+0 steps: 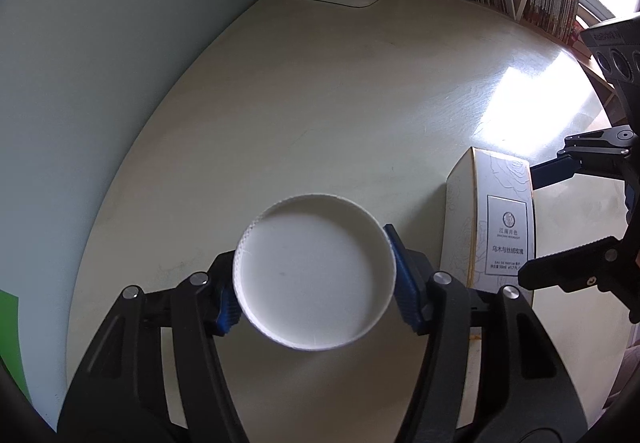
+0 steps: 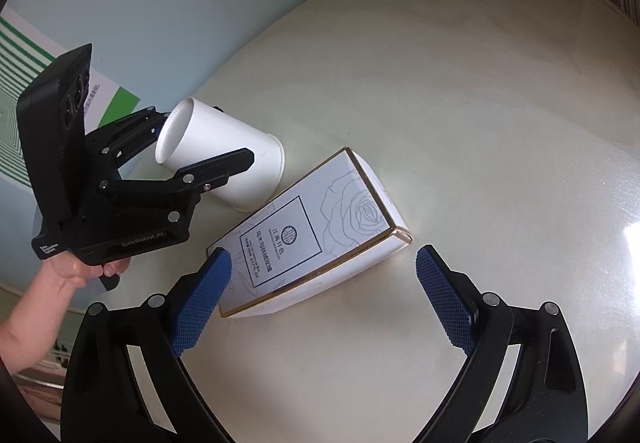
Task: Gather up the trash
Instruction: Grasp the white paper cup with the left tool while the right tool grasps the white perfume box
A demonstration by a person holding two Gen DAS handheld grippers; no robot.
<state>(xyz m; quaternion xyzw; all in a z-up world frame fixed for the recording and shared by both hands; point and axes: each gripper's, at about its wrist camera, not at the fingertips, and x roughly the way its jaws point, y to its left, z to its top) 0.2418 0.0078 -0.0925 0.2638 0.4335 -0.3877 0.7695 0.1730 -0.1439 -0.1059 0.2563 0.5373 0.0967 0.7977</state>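
Left gripper clamps the paper cup near its rim, tipped on the table — squeeze harder and it crumples; right gripper gapes wide over the perfume box — off-centre, a pad could shove it aside

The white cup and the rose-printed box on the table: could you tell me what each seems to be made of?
The white cup looks like thin matte paper: opaque, unprinted, with a fine ridged rim. The box looks like coated white cardboard with a smooth, slightly satin face, printed line-drawn roses, a framed label and shiny gold-foil edging; one corner looks scuffed. Both are judged by look alone.
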